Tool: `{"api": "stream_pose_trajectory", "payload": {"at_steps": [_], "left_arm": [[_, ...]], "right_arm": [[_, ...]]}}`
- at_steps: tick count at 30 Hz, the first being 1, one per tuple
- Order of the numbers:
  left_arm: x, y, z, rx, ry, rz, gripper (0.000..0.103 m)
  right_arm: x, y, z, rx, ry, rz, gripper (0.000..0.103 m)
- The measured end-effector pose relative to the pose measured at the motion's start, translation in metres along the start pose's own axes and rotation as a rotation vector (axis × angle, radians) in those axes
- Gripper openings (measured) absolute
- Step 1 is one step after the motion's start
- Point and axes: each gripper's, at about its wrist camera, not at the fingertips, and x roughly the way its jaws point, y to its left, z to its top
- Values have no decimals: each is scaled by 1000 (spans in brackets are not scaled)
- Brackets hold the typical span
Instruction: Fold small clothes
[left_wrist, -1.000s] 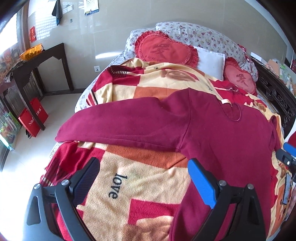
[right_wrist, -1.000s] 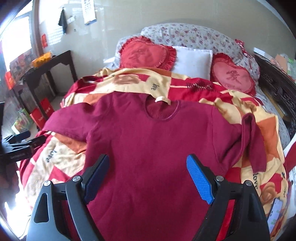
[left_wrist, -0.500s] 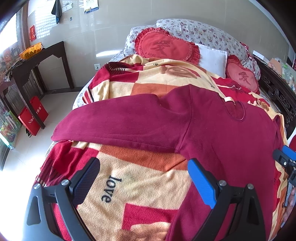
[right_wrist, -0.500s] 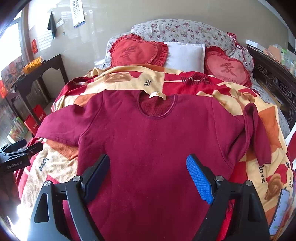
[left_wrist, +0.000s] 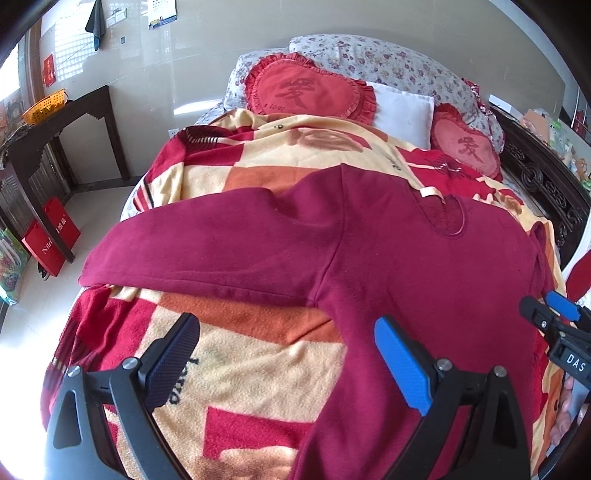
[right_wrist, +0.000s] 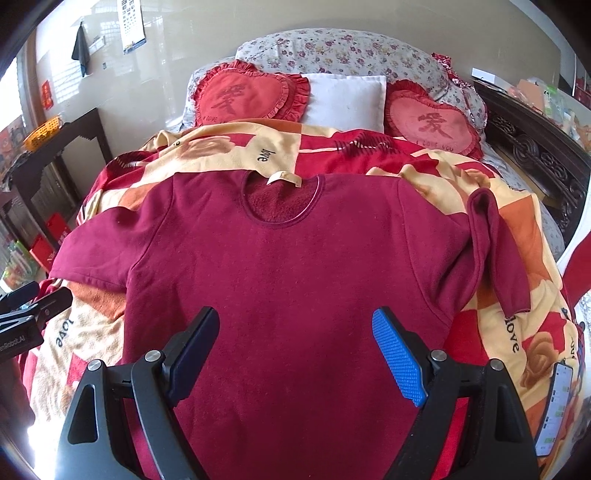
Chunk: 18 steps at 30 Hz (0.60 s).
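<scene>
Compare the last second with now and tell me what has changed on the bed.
Little has changed. Both views shifted slightly: the maroon sweater sits a bit lower and fuller in the right wrist view, so the right gripper seems to have tilted or risen somewhat. Nothing was grasped or released; the left gripper and right gripper stay open above the fabric. The sweater still lies flat on the blanket, one sleeve folded over.

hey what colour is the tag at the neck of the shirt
Cream, against the dark red shirt; the tag shows best in the right wrist view.

Home bedroom: bed (right_wrist: 532, 155), heart pillows (right_wrist: 251, 98).
</scene>
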Motion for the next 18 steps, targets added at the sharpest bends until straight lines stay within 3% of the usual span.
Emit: {"api": "stream_pose_trajectory", "payload": {"at_steps": [18], "left_arm": [[4,-6,0,-8,0,1,98]], "right_arm": [[11,-2,-2,44,34,-18,69]]}}
